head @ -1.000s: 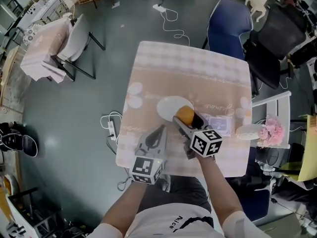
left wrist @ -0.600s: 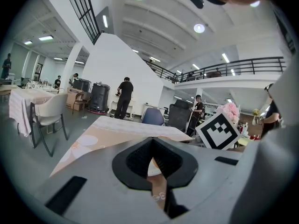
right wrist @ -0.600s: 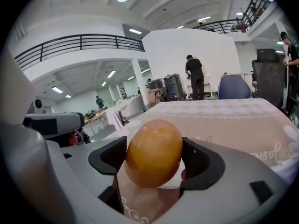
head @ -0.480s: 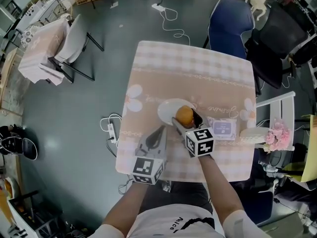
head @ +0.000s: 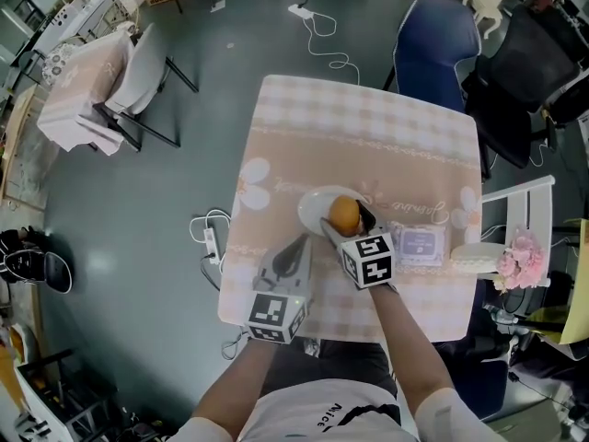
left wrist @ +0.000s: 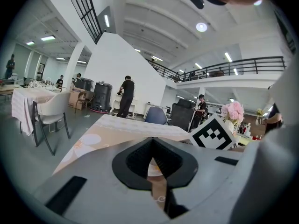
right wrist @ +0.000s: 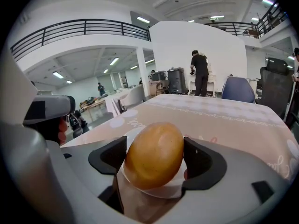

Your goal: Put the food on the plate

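A round golden-brown bun [head: 343, 215] [right wrist: 154, 155] is clamped between the jaws of my right gripper [head: 347, 221] [right wrist: 154, 158]. It hangs over the near right part of a white plate [head: 316, 205] [right wrist: 140, 132] on the checked tablecloth. My left gripper [head: 296, 250] [left wrist: 152, 161] is shut with nothing in it, low over the cloth to the left of the plate and nearer to me.
A small lilac card [head: 419, 242] lies on the table [head: 368, 127] right of the plate. A white dish [head: 474, 255] and pink flowers [head: 517, 254] sit on a side stand at the right. A blue chair [head: 437, 44] stands behind the table.
My right gripper has carried the bun a little further over the plate. The left gripper has stayed where it was.
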### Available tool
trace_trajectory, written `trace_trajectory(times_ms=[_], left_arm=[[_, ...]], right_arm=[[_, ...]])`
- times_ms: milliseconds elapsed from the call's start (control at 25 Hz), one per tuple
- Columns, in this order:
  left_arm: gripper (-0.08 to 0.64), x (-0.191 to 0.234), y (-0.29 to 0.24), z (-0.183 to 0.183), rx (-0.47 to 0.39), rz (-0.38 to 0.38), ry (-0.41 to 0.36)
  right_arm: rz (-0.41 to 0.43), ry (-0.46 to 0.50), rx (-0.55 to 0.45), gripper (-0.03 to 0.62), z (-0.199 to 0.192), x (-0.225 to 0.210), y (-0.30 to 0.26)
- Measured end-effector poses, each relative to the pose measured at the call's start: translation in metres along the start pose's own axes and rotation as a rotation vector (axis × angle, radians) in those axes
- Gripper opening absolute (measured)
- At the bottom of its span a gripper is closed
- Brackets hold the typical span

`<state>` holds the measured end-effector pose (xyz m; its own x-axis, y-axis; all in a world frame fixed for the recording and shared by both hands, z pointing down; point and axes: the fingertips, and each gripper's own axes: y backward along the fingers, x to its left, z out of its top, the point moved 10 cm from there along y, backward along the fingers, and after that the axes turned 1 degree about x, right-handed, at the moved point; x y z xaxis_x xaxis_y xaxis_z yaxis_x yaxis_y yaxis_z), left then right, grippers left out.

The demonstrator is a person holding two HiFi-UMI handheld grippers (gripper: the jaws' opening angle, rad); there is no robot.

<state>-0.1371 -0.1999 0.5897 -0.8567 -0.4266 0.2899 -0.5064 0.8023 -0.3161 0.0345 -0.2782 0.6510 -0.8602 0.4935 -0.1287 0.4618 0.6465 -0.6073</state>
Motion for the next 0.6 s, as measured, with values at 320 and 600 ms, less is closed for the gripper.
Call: trace_trajectory(times_ms=[320,600], left_arm=[[0.005,-0.006,-0.001,0.004,0.01,0.005,-0.004],[0.005,-0.022,0.014,0.023,0.027,-0.007,-0.01]], right_arm=[[0.007,0.006,-0.002,0.356,0.006,-0.002,0.007],[-0.005,-0.017,-0.035,0.356,0.023,0.003,0.045]])
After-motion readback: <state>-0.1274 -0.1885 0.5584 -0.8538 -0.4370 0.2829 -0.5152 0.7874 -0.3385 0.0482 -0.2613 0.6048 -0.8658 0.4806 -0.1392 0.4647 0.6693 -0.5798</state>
